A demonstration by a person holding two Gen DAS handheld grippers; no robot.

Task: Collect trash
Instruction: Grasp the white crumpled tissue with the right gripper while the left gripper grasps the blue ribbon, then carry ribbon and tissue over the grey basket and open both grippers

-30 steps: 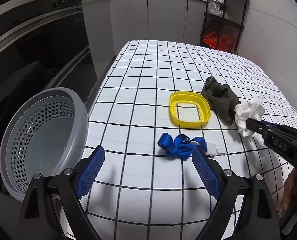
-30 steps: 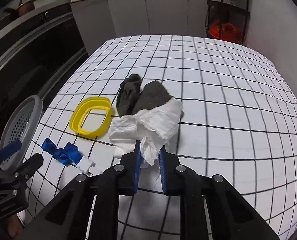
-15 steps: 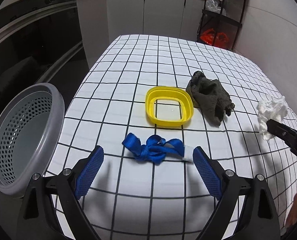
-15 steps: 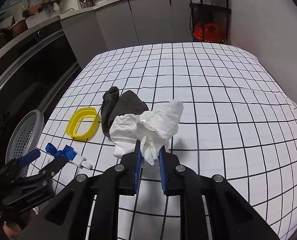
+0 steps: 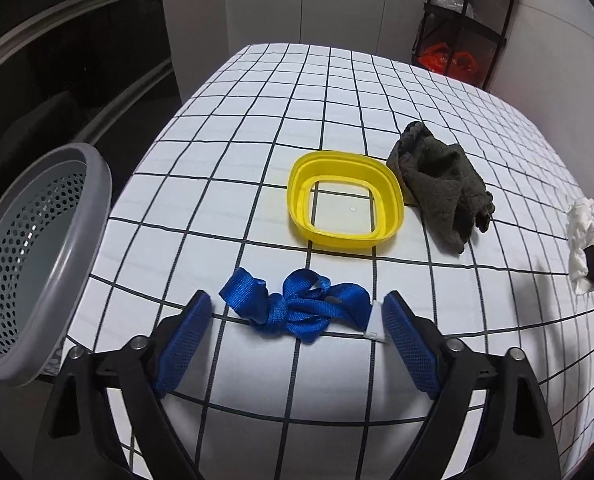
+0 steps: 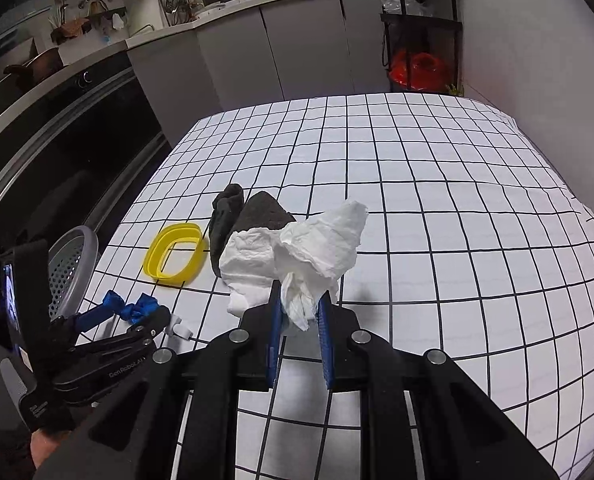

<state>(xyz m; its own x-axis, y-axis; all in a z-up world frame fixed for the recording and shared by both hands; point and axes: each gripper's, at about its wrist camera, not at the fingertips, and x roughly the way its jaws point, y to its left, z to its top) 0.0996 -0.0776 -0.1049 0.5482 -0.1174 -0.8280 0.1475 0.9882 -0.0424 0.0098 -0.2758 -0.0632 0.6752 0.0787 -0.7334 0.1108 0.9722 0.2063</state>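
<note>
A crumpled blue strap (image 5: 297, 310) with a white clip (image 5: 376, 322) lies on the checked tablecloth (image 5: 337, 92). My left gripper (image 5: 297, 304) straddles it, jaws closing, pads not touching the strap. In the right wrist view my right gripper (image 6: 299, 302) is shut on a crumpled white tissue (image 6: 305, 248), held above the cloth. That tissue (image 5: 591, 224) shows at the right edge of the left wrist view. The left gripper (image 6: 125, 314) and the strap (image 6: 131, 306) show at lower left.
A grey perforated basket (image 5: 37, 260) sits off the table's left edge. A yellow rimmed lid (image 5: 345, 200) and a dark grey rag (image 5: 443, 184) lie mid-table. A dark oven front (image 6: 57, 136) runs along the left, a black shelf rack (image 6: 419, 28) stands at the back.
My left gripper came forward and down until its fingers flank the blue strap, and its jaws narrowed. My right gripper lifted the tissue off the rag and away to the right.
</note>
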